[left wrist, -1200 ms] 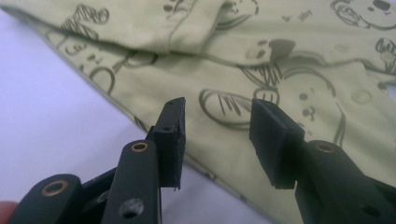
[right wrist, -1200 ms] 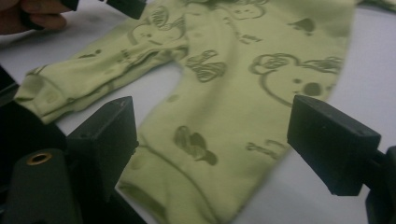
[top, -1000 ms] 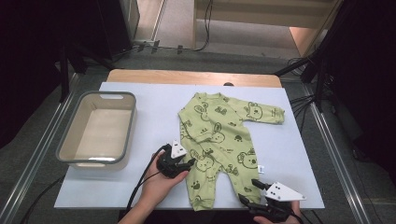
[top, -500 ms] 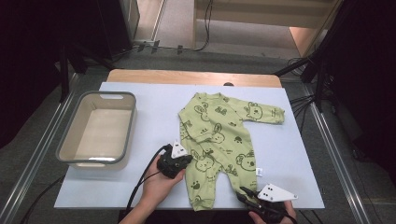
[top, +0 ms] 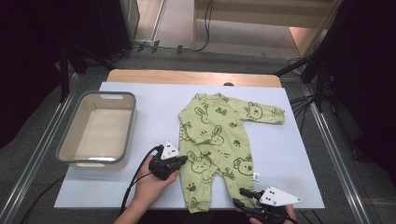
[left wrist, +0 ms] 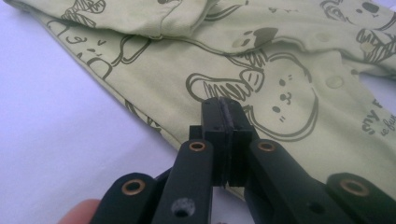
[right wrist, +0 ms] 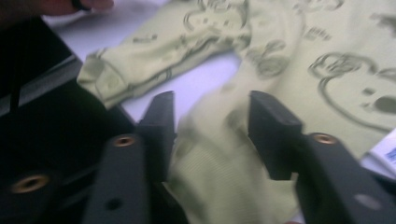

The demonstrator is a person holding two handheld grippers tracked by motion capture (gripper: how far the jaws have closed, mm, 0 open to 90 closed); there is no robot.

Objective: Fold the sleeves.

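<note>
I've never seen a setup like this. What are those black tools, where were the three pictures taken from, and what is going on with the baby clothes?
No robot here: a person holds a hand-held gripper in each hand. The high view looks down on a table under a white sheet. On it lie a green baby romper printed with animals and a grey plastic tub. The other two pictures come from small cameras riding on the grippers. The left gripper is pinched shut at the romper's side edge; whether cloth is caught I cannot tell. The right gripper has its fingers on either side of a leg cuff; they have just been opening.
</note>
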